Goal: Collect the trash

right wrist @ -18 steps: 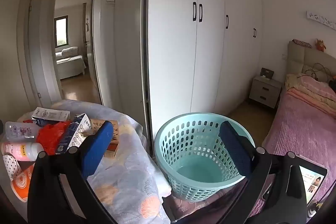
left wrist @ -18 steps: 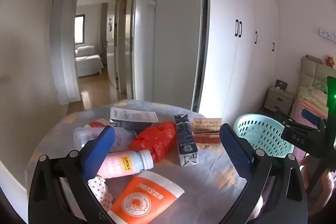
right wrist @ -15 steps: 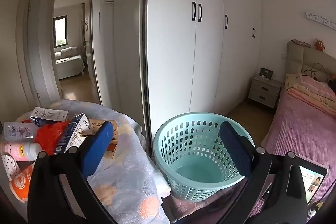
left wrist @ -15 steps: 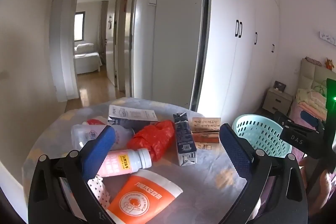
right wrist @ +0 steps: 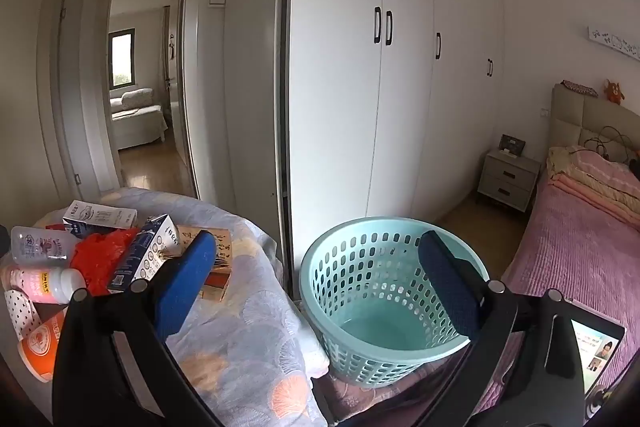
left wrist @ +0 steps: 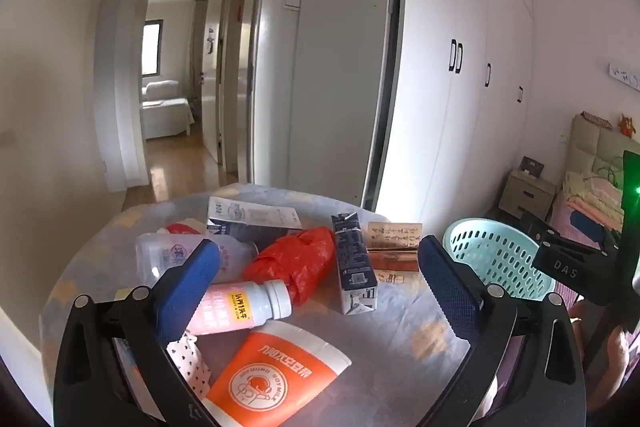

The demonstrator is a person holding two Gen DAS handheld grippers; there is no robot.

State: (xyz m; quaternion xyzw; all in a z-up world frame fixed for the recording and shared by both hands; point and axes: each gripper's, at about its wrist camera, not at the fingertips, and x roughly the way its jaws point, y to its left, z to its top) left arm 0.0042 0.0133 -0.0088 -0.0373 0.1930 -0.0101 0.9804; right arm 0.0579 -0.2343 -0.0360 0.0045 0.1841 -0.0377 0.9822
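Currently | left tool wide open, empty | right tool wide open, empty

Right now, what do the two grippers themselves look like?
Left gripper and right gripper match: black angular frames, silver screws at the joints, two fingers with textured blue pads. No cables or sleeves show. Seen from the left, the right unit reads "DAS" in white.
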